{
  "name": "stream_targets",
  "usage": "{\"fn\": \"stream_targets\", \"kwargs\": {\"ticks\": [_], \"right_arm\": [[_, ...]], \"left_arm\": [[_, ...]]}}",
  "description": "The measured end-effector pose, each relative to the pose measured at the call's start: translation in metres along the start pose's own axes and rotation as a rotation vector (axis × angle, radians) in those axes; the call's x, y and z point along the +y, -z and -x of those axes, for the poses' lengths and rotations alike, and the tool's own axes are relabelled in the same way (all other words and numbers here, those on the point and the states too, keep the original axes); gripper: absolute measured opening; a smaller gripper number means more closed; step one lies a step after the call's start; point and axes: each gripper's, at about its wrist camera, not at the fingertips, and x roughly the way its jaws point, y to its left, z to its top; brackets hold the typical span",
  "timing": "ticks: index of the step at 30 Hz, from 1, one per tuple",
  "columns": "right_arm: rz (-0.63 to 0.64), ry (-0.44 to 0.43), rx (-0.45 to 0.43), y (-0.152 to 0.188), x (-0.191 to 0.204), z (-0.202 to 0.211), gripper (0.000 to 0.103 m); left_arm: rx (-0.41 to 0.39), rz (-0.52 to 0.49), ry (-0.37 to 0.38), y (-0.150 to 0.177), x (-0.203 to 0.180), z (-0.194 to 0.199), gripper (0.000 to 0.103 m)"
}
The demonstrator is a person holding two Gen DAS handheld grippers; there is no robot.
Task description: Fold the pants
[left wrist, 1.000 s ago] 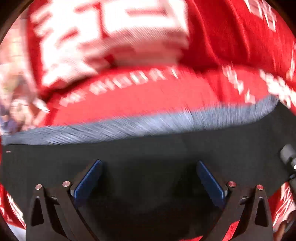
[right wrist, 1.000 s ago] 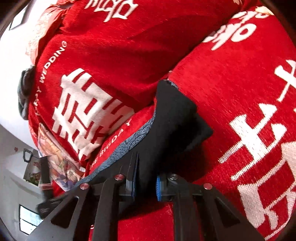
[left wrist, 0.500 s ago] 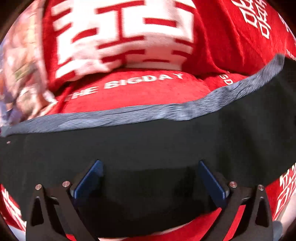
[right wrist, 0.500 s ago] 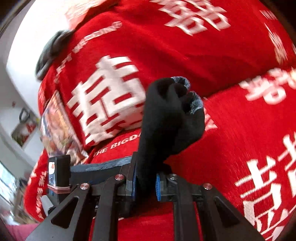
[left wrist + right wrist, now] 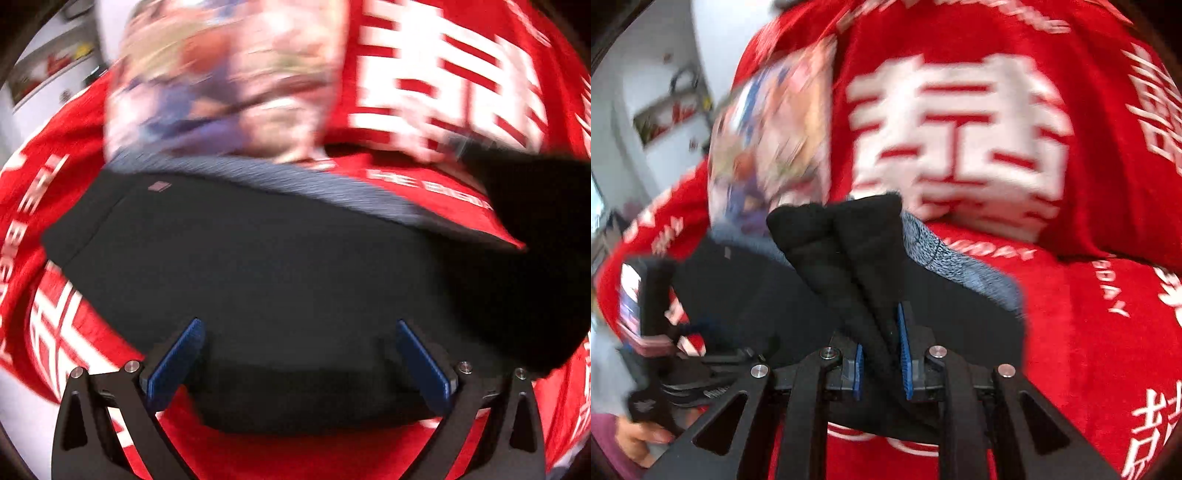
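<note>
Two grippers are at work over a pair of black pants (image 5: 280, 273) spread on a bed covered by a red blanket (image 5: 417, 454) with white lettering. The right gripper (image 5: 881, 354) is clamped on a bunched black end of the garment (image 5: 846, 243), which stands up between its blue pads and is raised above the flat part. The left gripper (image 5: 299, 362) is held with its pads wide apart, low over the near edge of the cloth; nothing is pinched between them.

A fold appears to be in hand: the lifted end is judged to be on its way across the spread section, toward the grey waistband (image 5: 295, 177) at the far edge. Next, the raised end would need to be laid down square on the lower layer, edges matched, then released and smoothed.

As seen from the left wrist, the long axis of the flat portion runs left to right, the waistband edge turned away toward a patterned pillow (image 5: 229, 74).
</note>
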Motion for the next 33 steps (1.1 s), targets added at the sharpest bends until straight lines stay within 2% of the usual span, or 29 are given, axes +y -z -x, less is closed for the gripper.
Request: {"fn": "stream_targets", "kwargs": {"ticks": [4,6,7,8,12,13,14,15,16,19,21,26,28,29,33], "right_arm": [[0.104,0.055,0.162,0.019,0.045,-0.059,0.026],[0.171,0.129,0.193,0.028,0.06,-0.067,0.029],[0.224,0.151,0.188,0.029,0.069,-0.064,0.04],[0.253,0.14,0.192,0.03,0.075,-0.058,0.054],[0.223,-0.025,0.136,0.023,0.077,-0.013,0.058],[0.172,-0.082,0.121,0.018,0.071,-0.003,0.058],[-0.044,-0.231,0.129,0.011,0.041,0.003,0.058],[-0.191,-0.314,0.15,0.011,0.02,-0.001,0.058],[-0.191,-0.314,0.15,0.011,0.02,-0.001,0.058],[-0.512,-0.459,0.207,0.022,-0.021,-0.024,0.057],[-0.595,-0.489,0.218,0.032,-0.029,-0.032,0.056],[-0.673,-0.527,0.256,0.047,-0.028,-0.048,0.056],[-0.733,-0.531,0.246,0.053,-0.035,-0.05,0.056],[-0.804,-0.515,0.198,0.056,-0.046,-0.052,0.056],[-0.902,-0.532,0.208,0.06,-0.056,-0.062,0.056]], "left_arm": [[0.038,0.059,-0.024,0.01,0.034,-0.018,0.103],[0.008,0.041,-0.022,0.015,0.038,-0.017,0.103],[-0.002,0.03,-0.026,0.016,0.038,-0.017,0.103],[-0.01,0.02,-0.034,0.017,0.037,-0.018,0.103],[-0.035,0.022,-0.044,0.019,0.037,-0.019,0.103],[-0.038,0.024,-0.041,0.02,0.037,-0.019,0.103],[-0.042,0.022,-0.04,0.022,0.036,-0.017,0.103],[-0.046,0.019,-0.041,0.022,0.036,-0.017,0.103],[-0.05,0.016,-0.043,0.022,0.036,-0.017,0.103],[-0.051,0.013,-0.042,0.023,0.036,-0.018,0.103],[-0.048,0.013,-0.039,0.023,0.036,-0.018,0.103],[-0.052,0.009,-0.043,0.023,0.036,-0.019,0.103],[-0.051,0.009,-0.043,0.023,0.036,-0.019,0.103],[-0.049,0.008,-0.043,0.023,0.036,-0.019,0.103],[-0.052,0.006,-0.046,0.024,0.035,-0.019,0.103]]}}
